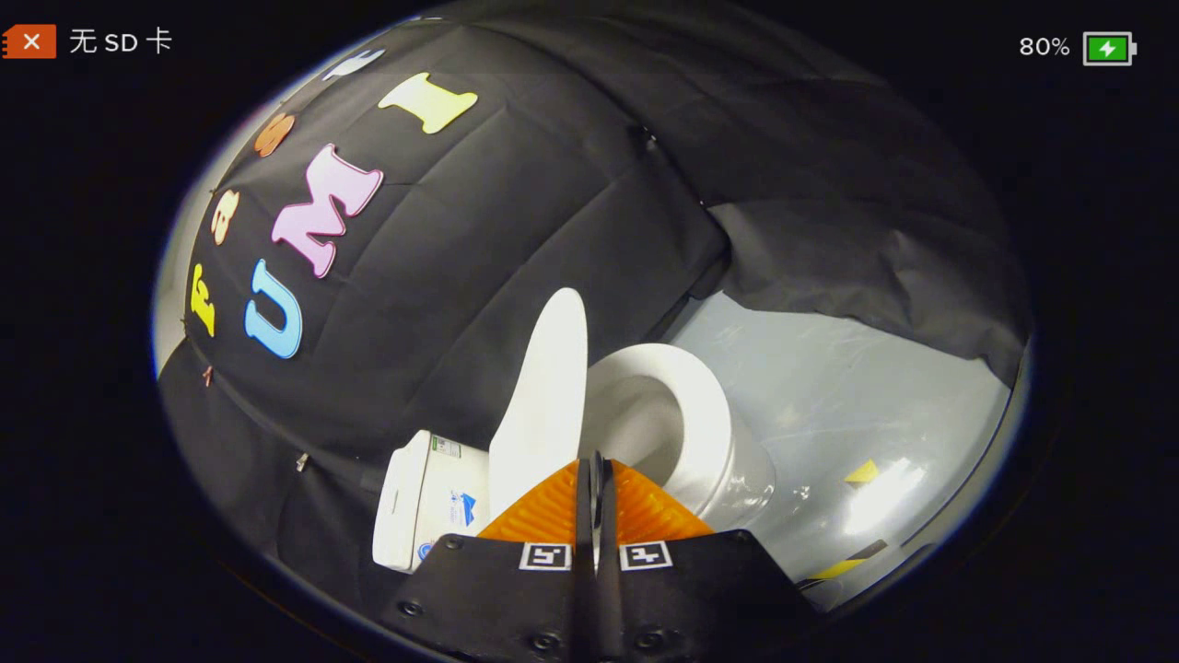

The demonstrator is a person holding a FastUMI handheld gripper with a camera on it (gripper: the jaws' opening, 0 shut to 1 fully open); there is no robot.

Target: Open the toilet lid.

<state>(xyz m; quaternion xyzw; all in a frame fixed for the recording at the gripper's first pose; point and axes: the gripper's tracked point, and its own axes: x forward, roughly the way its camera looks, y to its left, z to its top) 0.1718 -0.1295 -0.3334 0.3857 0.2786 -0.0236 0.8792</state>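
Toilet lid (543, 387) is standing raised at centre frame, bowl (686, 414) exposed; gripper (596, 474) is sitting closed, holding nothing.

Hand-held gripper (596, 479) fingers are pressing together, nothing between them. Toilet lid (543, 396) is standing raised at 11 o'clock just beyond fingertips; open bowl (677, 414) is sitting at 1 o'clock; tank (419, 497) at 9 o'clock.

wall: black cloth (461, 276), creased, hanging in folds and draping down over the floor's far side | floor (829, 387): pale grey, glossy, bright light glare near yellow tape mark (862, 472) | yellow-and-black striped tape (852, 562) at the floor's near edge
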